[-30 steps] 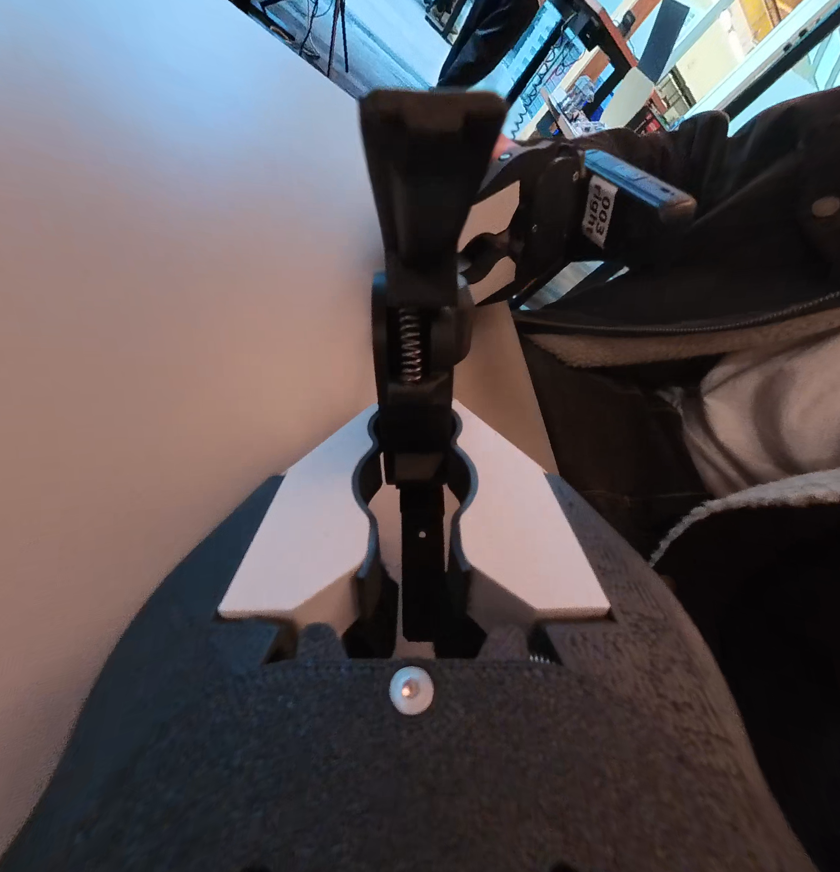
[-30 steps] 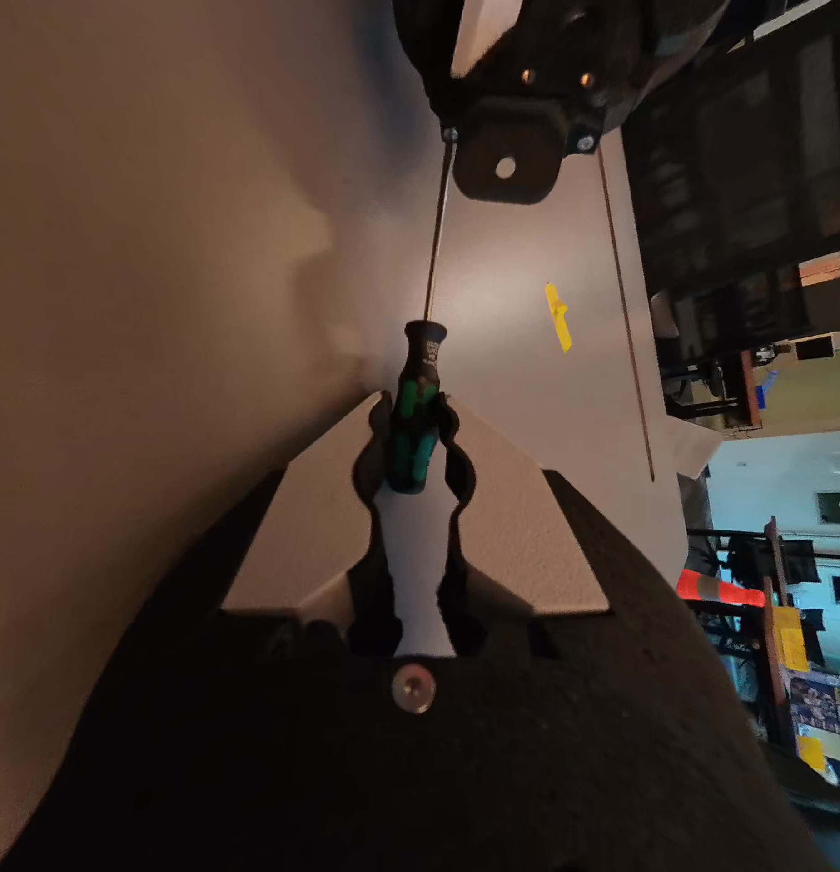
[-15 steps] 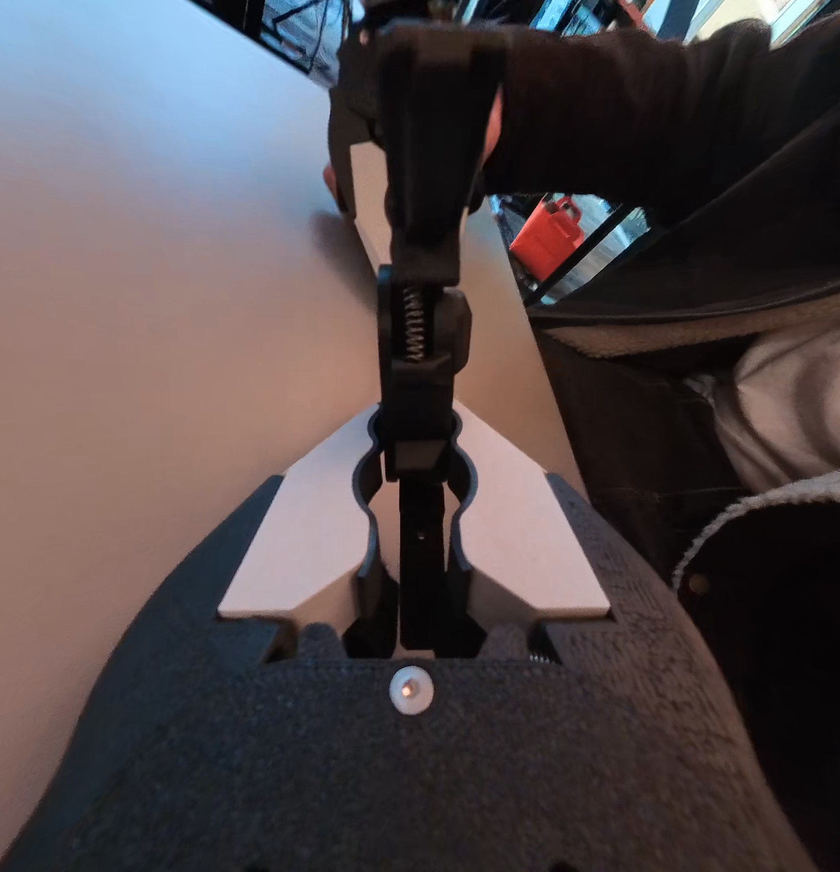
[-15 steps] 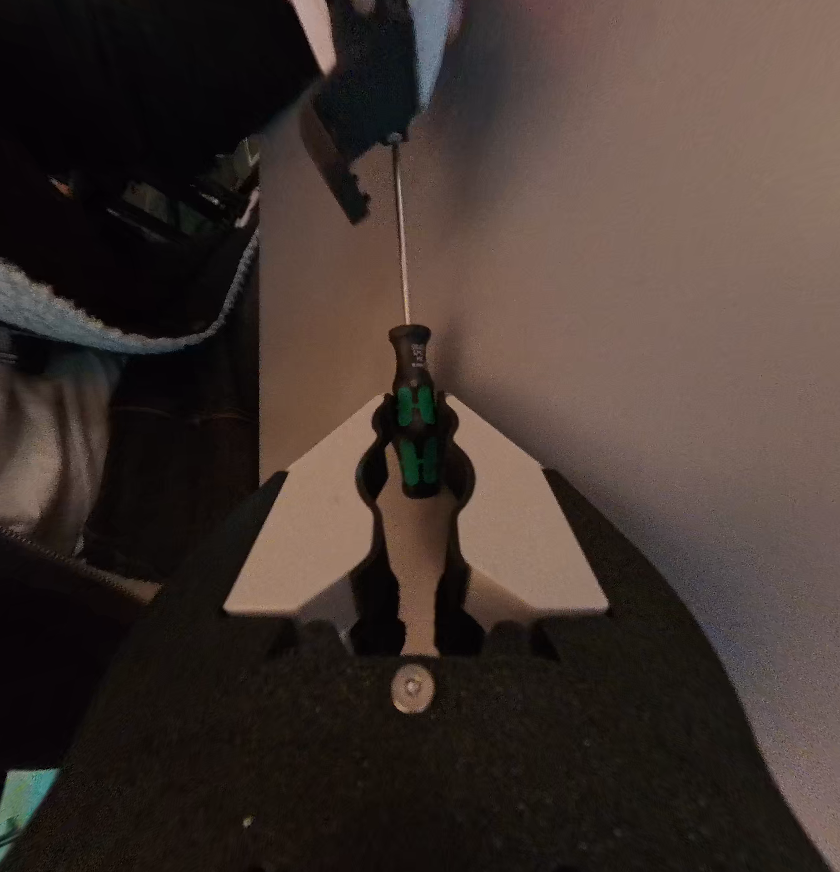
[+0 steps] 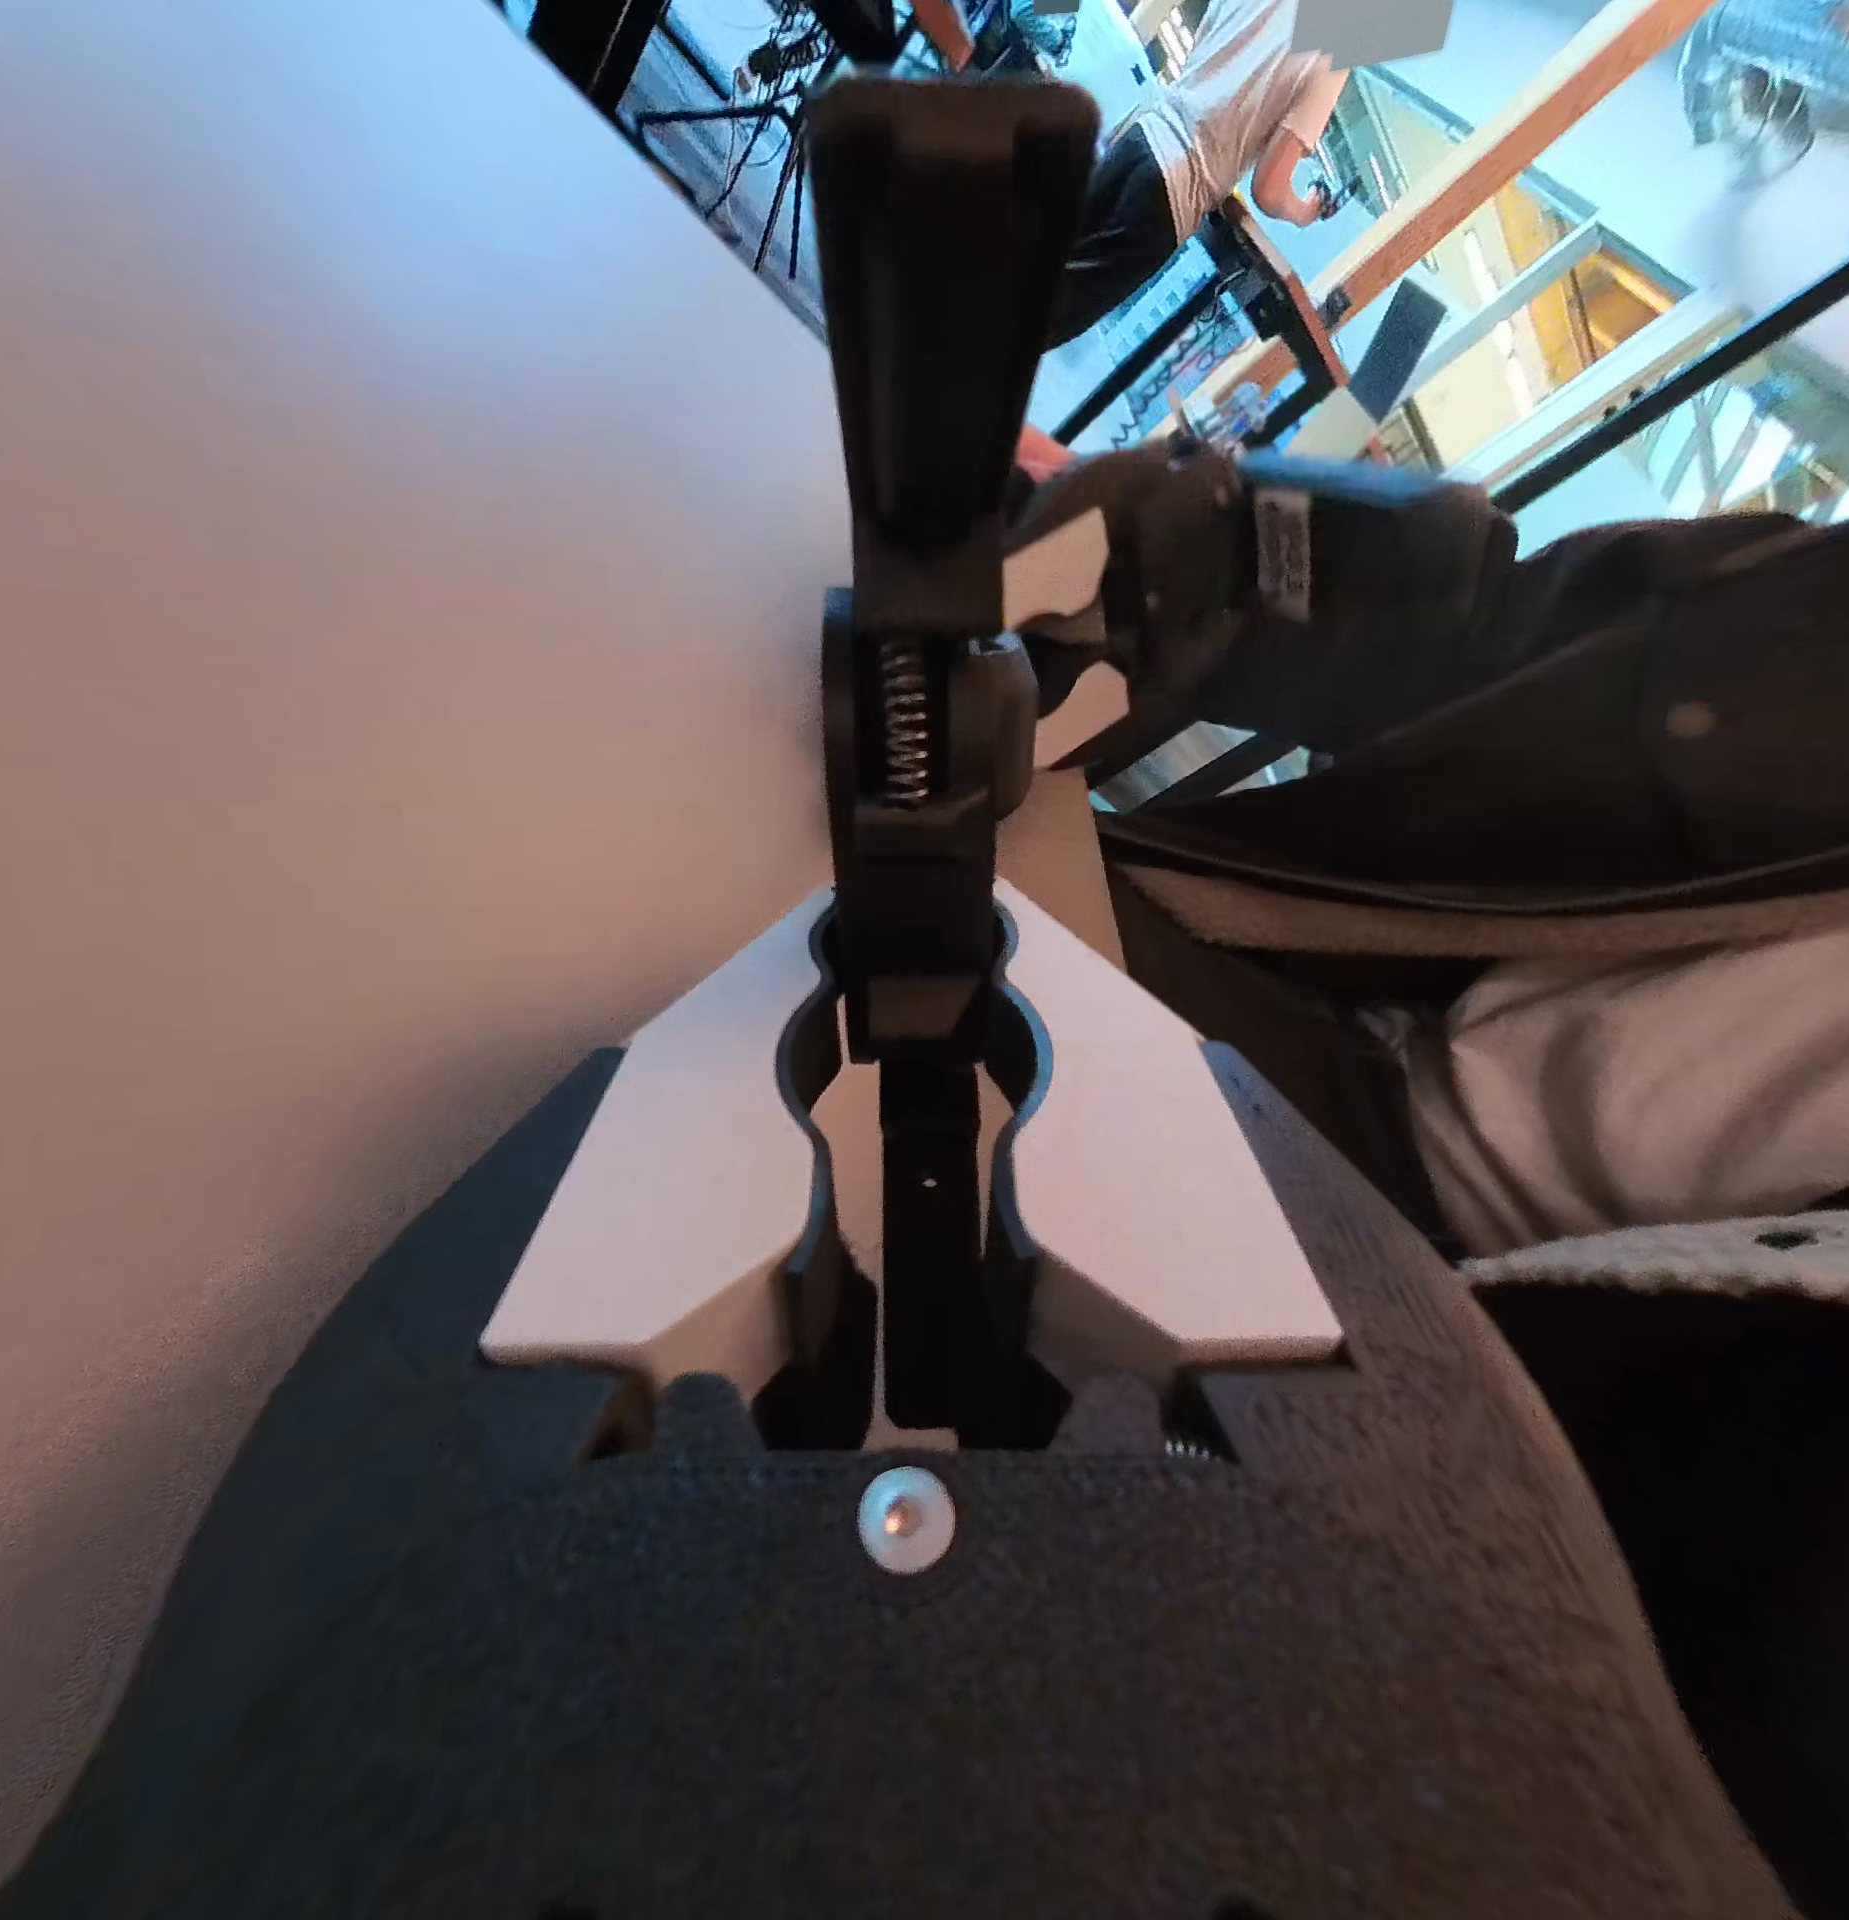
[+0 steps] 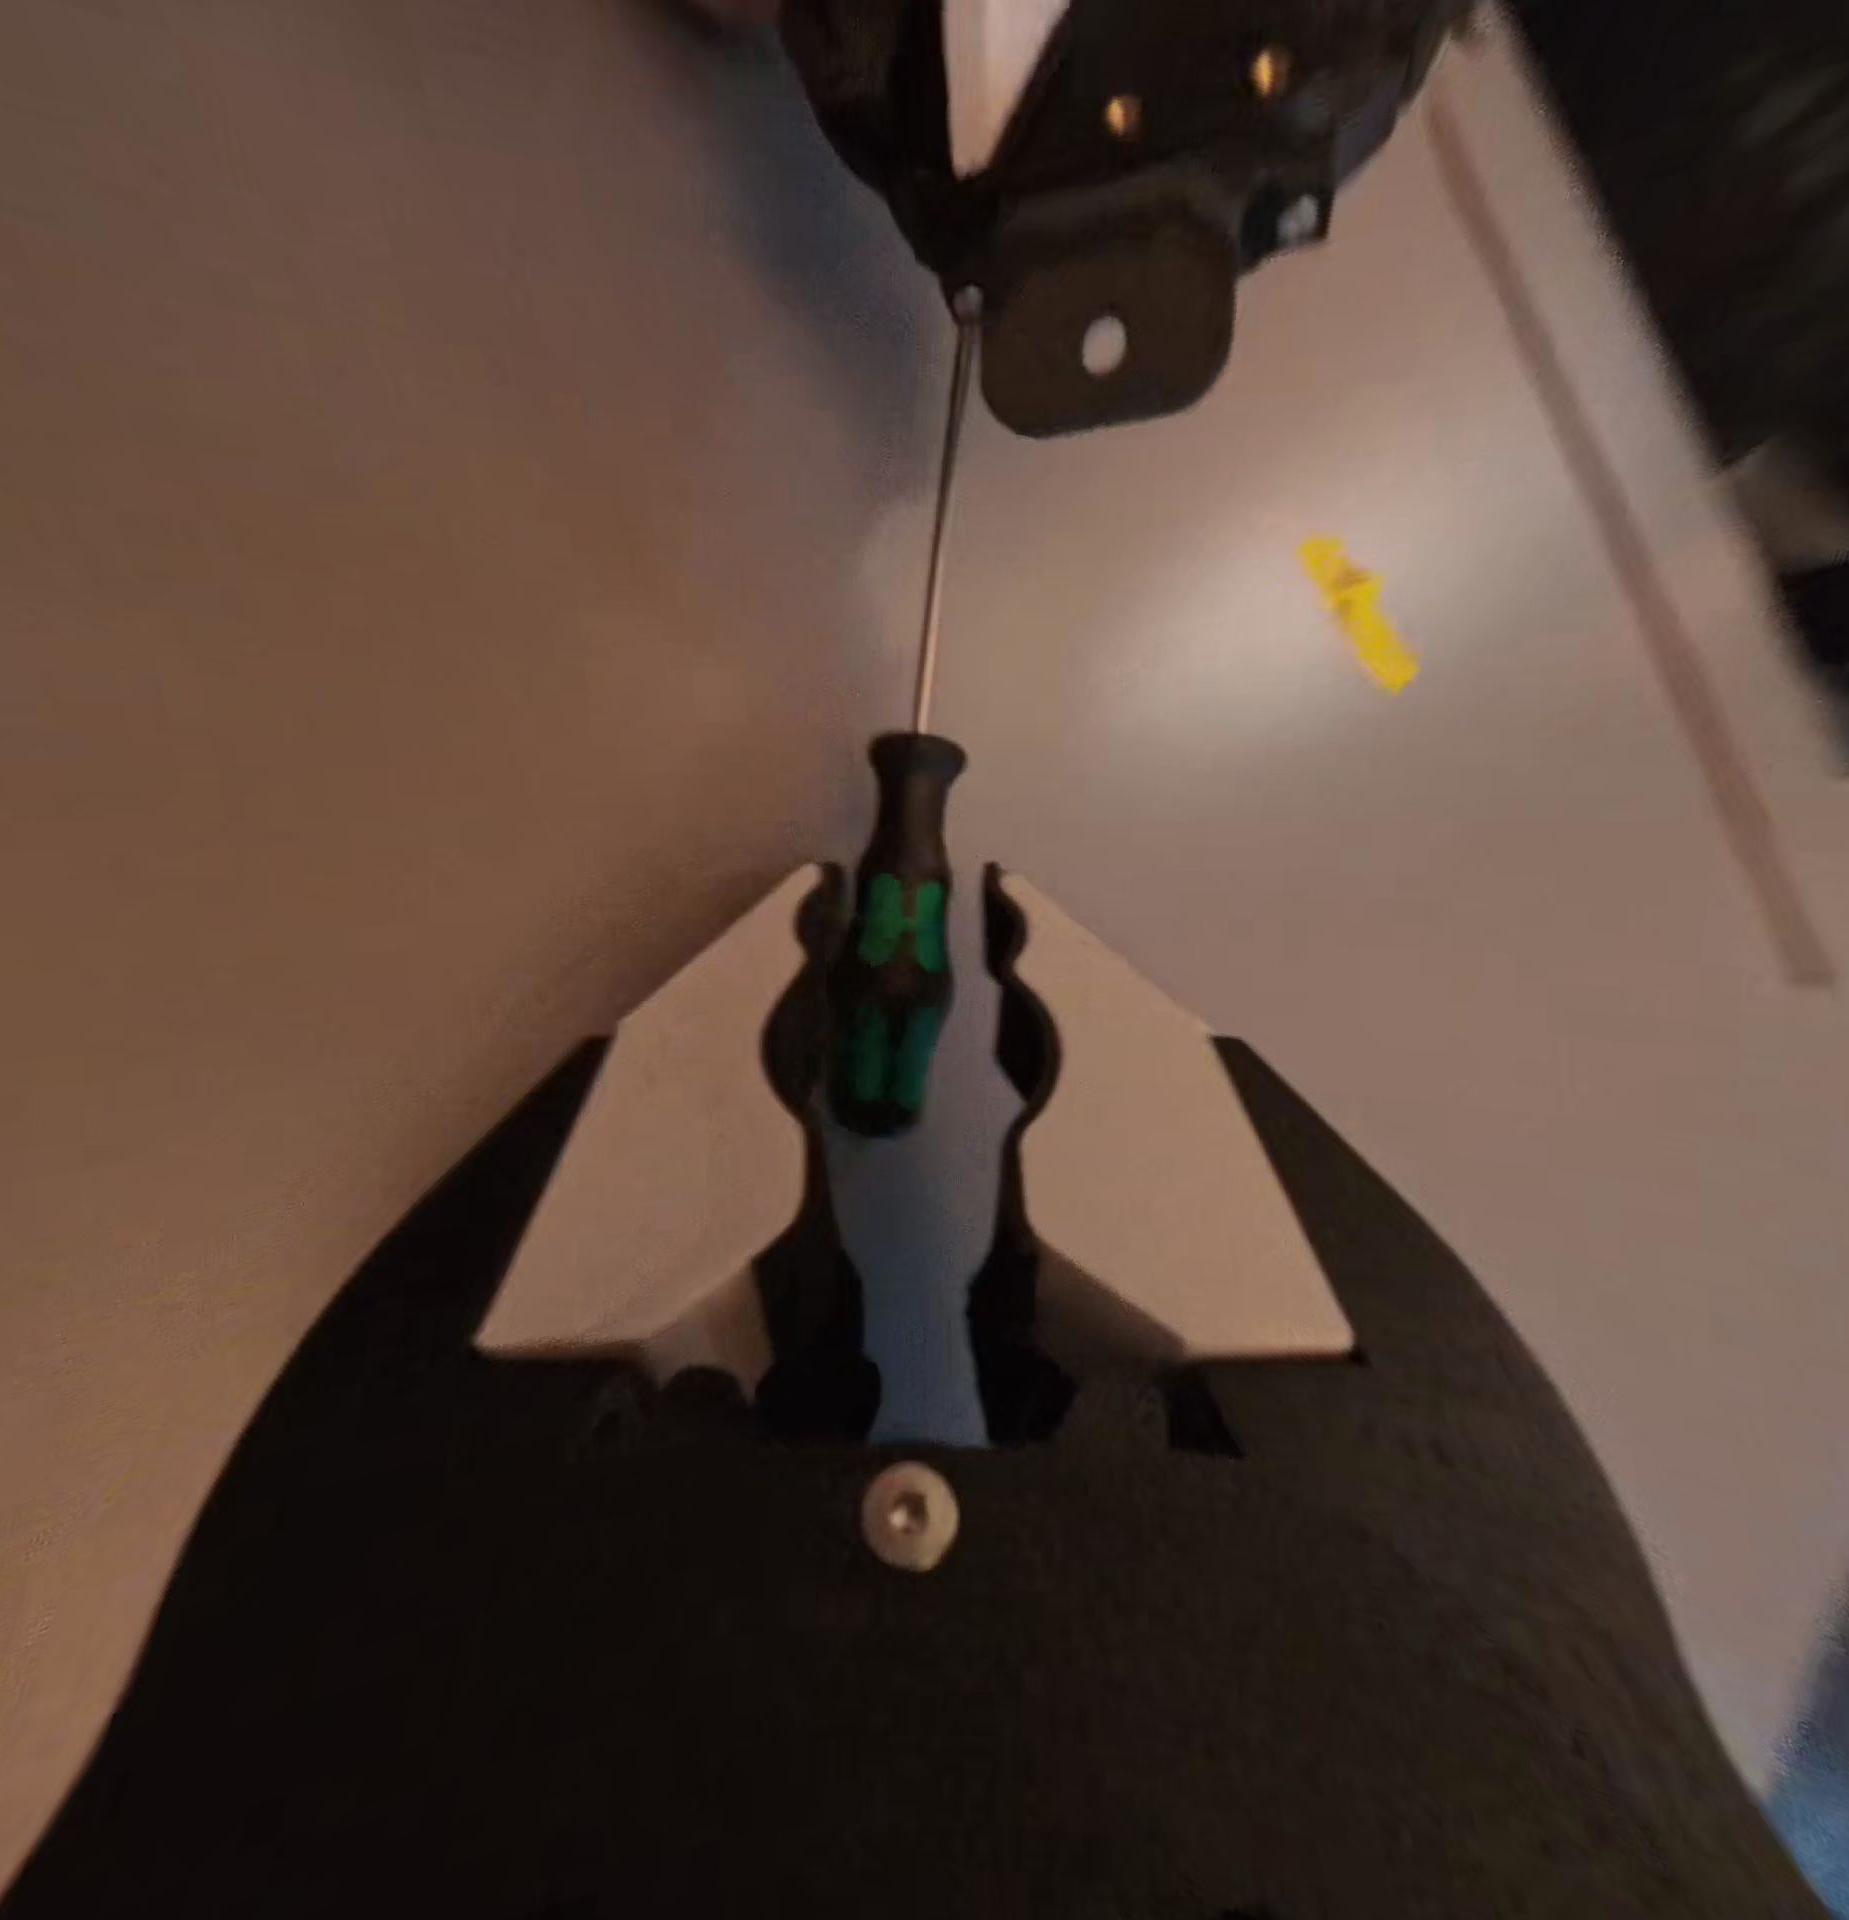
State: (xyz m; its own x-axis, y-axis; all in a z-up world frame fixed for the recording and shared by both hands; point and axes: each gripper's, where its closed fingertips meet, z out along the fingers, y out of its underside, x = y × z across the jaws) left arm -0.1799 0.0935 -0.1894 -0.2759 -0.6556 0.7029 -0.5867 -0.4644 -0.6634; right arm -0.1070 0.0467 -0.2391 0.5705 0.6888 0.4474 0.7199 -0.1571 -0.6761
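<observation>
left view: bright, bluish daylight | right view: dim, warm, motion-blurred | edges fisheye-warped

1. Each gripper (image 5: pixel 920 935) is made of rough black plastic with pale wedge fingers (image 5: pixel 681 1174).
2. A silver screw (image 5: pixel 904 1532) is set in the middle.
3. A dark jacket sleeve (image 5: pixel 1585 644) is worn.

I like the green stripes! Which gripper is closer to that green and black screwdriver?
Right. The right gripper has the screwdriver between its fingers, against the left one. The left gripper grips a black spring clamp instead, out by the screwdriver's tip.
</observation>
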